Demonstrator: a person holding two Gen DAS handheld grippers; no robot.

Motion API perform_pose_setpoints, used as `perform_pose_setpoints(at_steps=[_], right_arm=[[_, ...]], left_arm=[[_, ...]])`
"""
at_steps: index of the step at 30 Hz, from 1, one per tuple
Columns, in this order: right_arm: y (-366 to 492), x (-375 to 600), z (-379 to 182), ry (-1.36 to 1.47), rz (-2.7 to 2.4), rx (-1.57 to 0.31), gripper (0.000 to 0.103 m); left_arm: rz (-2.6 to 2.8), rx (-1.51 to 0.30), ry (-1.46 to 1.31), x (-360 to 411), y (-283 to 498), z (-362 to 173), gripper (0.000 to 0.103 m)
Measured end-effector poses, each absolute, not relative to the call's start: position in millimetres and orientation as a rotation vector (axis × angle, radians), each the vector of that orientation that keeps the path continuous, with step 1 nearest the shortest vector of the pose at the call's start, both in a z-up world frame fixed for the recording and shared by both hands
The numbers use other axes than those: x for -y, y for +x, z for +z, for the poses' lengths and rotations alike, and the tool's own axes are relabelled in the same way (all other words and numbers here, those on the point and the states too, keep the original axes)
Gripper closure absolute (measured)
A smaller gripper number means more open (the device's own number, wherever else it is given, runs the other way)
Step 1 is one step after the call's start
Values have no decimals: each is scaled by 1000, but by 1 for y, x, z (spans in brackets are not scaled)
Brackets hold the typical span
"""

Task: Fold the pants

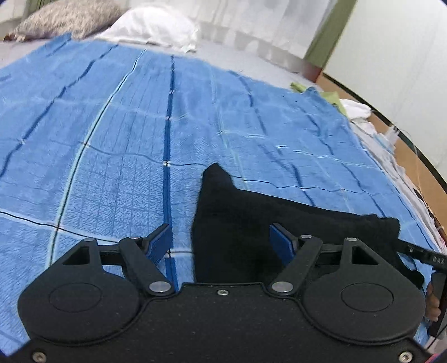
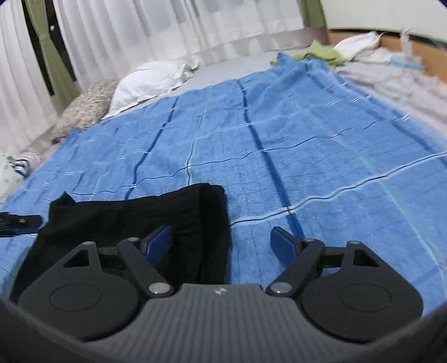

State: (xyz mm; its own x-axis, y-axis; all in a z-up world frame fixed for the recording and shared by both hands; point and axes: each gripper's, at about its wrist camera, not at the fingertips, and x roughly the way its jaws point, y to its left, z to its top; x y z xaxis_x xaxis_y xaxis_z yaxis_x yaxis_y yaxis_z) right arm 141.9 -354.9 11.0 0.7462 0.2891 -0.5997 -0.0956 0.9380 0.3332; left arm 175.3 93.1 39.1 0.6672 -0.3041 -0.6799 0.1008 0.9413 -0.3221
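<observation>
Black pants [image 1: 251, 220] lie in a folded bundle on a blue checked blanket [image 1: 111, 139]. In the left wrist view my left gripper [image 1: 222, 241] is open, its blue pads apart over the pants' left edge, holding nothing. In the right wrist view the pants [image 2: 134, 220] lie at lower left on the blanket [image 2: 307, 153]. My right gripper [image 2: 222, 243] is open over the pants' right edge, holding nothing. The right gripper's tip [image 1: 424, 257] shows at the far right of the left wrist view, and the left gripper's tip [image 2: 19, 222] at the far left of the right wrist view.
A white pillow [image 1: 151, 25] and a patterned pillow [image 1: 64, 16] lie at the head of the bed, before white curtains [image 2: 139, 33]. Green cloth [image 2: 321, 53] and white laundry [image 2: 357, 42] sit at the blanket's far corner. A wooden bed frame [image 2: 413, 47] runs along that side.
</observation>
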Motion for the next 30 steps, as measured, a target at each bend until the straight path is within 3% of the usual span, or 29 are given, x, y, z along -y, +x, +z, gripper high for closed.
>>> perform_pose_setpoints(at_steps=[2, 7, 9, 12, 21, 28, 30], right_arm=[[147, 361, 5, 355, 282, -700, 18], [159, 366, -3, 382, 363, -706, 21], [162, 367, -4, 384, 380, -707, 30], [168, 366, -5, 381, 407, -708, 35], [182, 358, -8, 371, 449, -715, 35], [167, 359, -3, 337, 486, -751, 37], [163, 362, -2, 333, 499, -753, 32]], left_arm=[[-243, -833, -301, -97, 187, 30, 36], [-267, -836, -379, -104, 209, 17, 38], [-287, -834, -407, -105, 216, 16, 38], [-341, -843, -426, -105, 224, 14, 38], [-421, -838, -472, -100, 232, 2, 25], [-429, -843, -461, -99, 231, 3, 27], [-429, -835, -483, -101, 231, 1, 27]])
